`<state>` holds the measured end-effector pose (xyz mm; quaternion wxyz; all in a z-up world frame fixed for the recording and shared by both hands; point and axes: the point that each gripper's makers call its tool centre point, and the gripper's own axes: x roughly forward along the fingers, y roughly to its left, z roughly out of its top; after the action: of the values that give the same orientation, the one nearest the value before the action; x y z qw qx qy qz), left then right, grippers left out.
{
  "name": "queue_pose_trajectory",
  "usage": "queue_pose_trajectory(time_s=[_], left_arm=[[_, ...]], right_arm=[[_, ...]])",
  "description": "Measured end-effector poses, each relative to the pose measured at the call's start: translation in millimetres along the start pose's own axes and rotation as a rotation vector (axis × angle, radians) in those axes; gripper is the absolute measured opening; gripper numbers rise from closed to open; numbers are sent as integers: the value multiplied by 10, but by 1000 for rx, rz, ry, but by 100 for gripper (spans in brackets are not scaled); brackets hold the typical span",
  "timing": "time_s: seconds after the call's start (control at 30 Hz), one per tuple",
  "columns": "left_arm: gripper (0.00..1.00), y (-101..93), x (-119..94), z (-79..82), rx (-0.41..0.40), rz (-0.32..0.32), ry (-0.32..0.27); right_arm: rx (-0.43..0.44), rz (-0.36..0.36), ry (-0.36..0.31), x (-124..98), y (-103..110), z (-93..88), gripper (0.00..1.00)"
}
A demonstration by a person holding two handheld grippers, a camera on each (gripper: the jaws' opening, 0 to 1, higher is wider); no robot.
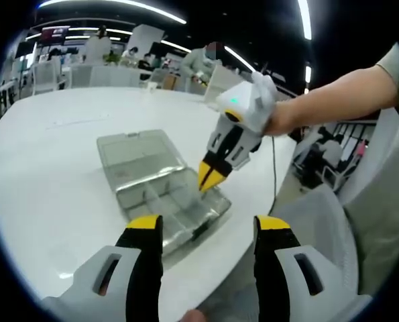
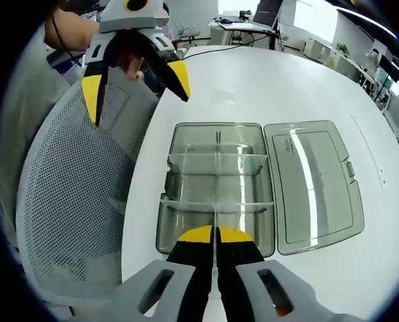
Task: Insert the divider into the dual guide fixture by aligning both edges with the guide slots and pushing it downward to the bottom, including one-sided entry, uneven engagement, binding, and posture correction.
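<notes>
Right gripper view looks down on the clear fixture box (image 2: 216, 191), which sits on the white bench (image 2: 306, 80) near its edge, its hinged lid (image 2: 313, 184) lying open flat just beside it. I see my right gripper (image 2: 216, 236) at the near wall of the box, its yellow-tipped fingers (image 2: 198, 236) clenched together on a thin clear divider (image 2: 216, 221) that stands on edge between them and runs along the box's middle line. Cross partitions already stand inside the box; whether the divider's edges sit in the guide slots I cannot tell. My left gripper (image 2: 137, 77) hangs above a grey mesh chair (image 2: 72, 201) off the bench's edge, well apart from the box, its fingers spread wide and holding nothing.

Left gripper view gives me the same box (image 1: 162, 194) from the other side, with the lid (image 1: 135, 154) on its far side. The left gripper (image 1: 202, 231) fingers rise from the bottom, released, with a wide gap between them. The right gripper (image 1: 210, 176) comes in from the right, held by a person's hand (image 1: 283, 117), its yellow tips pointing down into the box and pressed close together.
</notes>
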<state>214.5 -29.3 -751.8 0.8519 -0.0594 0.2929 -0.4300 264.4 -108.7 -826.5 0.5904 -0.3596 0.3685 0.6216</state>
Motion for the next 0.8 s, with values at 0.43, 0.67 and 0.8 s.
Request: queue_pose_trajectory(time_s=[0.43,0.67,0.8], left_arm=[[52,-7,0,-14,-2,1,0],[52,-4,1,-22,-5,-1,1],[52,-21,-2,-22,-4,-3,0]], right_arm=[[-25,-23,9,51,6,-17,0],[-26,-32,12,50,2,-17,0],[-29,-42,17,53,2,-21,0]])
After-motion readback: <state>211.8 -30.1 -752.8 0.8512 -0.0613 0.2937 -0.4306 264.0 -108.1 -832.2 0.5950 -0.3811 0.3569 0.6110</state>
